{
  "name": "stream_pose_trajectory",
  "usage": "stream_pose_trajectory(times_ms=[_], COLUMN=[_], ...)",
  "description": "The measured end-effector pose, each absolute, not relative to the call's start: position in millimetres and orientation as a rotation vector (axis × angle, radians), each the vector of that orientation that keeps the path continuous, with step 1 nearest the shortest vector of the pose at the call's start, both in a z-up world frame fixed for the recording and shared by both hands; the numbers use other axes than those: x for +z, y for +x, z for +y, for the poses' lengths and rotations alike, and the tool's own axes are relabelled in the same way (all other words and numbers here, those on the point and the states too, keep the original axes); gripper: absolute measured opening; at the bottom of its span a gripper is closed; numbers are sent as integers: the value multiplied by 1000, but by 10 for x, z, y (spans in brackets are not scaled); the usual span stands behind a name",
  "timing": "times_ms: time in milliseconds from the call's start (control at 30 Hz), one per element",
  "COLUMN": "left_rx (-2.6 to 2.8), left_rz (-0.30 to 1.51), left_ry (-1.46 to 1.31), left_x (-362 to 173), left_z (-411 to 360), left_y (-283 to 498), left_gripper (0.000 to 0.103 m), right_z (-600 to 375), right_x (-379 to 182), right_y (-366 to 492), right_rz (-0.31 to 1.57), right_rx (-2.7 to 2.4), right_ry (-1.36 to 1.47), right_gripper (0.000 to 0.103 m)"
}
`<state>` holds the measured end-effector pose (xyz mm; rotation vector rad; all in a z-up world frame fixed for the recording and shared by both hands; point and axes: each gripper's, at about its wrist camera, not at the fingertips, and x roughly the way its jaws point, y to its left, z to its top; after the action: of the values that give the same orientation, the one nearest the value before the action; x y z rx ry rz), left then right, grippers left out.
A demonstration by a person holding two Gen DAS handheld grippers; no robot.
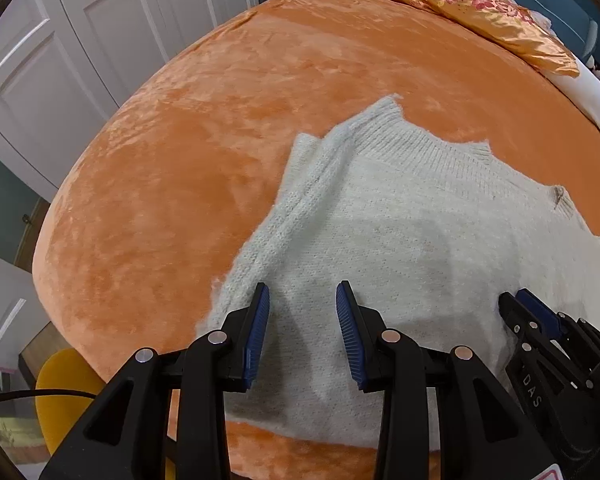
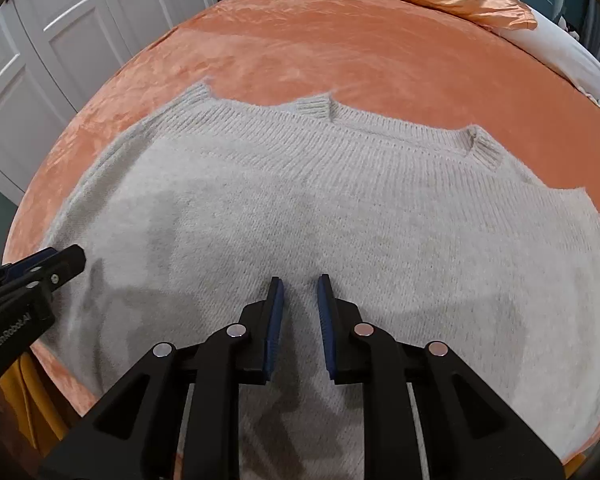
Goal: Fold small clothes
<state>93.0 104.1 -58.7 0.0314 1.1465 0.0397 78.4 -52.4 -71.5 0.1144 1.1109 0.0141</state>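
A pale grey knitted sweater [image 1: 400, 232] lies spread on an orange plush bedspread [image 1: 228, 128], ribbed edges at the far side. It fills the right wrist view [image 2: 300, 208]. My left gripper [image 1: 303, 292] is open and empty, hovering over the sweater's near left part. My right gripper [image 2: 300, 282] is open with a narrower gap, empty, over the sweater's middle. The right gripper shows at the right edge of the left wrist view [image 1: 532, 312]; the left gripper shows at the left edge of the right wrist view [image 2: 56, 260].
White wardrobe doors [image 1: 60, 60] stand to the left of the bed. An orange floral satin pillow [image 1: 480, 12] and white bedding [image 2: 560, 52] lie at the head. A yellow chair [image 1: 64, 380] sits below the bed's near left edge.
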Motion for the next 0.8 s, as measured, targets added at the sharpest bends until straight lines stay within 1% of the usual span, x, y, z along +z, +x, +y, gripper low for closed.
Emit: stream_pose_trajectory(times_ms=[200, 233, 267, 333, 367, 467, 633, 733, 800], left_rx=[40, 43, 49, 88, 105, 141, 119, 104, 98], left_rz=[1135, 1129, 1123, 1100, 1095, 1120, 1210, 1220, 1217], left_ry=[-3, -22, -31, -55, -63, -92, -204, -227, -218], left_x=[-520, -492, -473, -425, -421, -514, -809, -896, -935], left_z=[1144, 1200, 1254, 1406, 1469, 1655, 1801, 1771, 1729], left_y=[925, 925, 927, 929, 935, 998, 1121, 1164, 1197], left_gripper=[36, 40, 51, 61, 63, 63, 64, 71, 73], right_z=[-540, -557, -576, -594, -594, -581, -565, -558, -565], right_x=[-660, -640, -625, -633, -653, -691, -718, -724, -731], right_y=[780, 773, 766, 767, 772, 782, 803, 808, 810], right_rz=[1104, 1099, 1097, 1105, 1111, 1114, 1114, 1114, 1112], right_rx=[3, -1, -4, -7, -4, -2, -3, -2, 0], right_ry=[126, 136, 148, 157, 153, 147, 127, 125, 122], right_gripper=[19, 19, 20, 22, 22, 23, 24, 24, 25])
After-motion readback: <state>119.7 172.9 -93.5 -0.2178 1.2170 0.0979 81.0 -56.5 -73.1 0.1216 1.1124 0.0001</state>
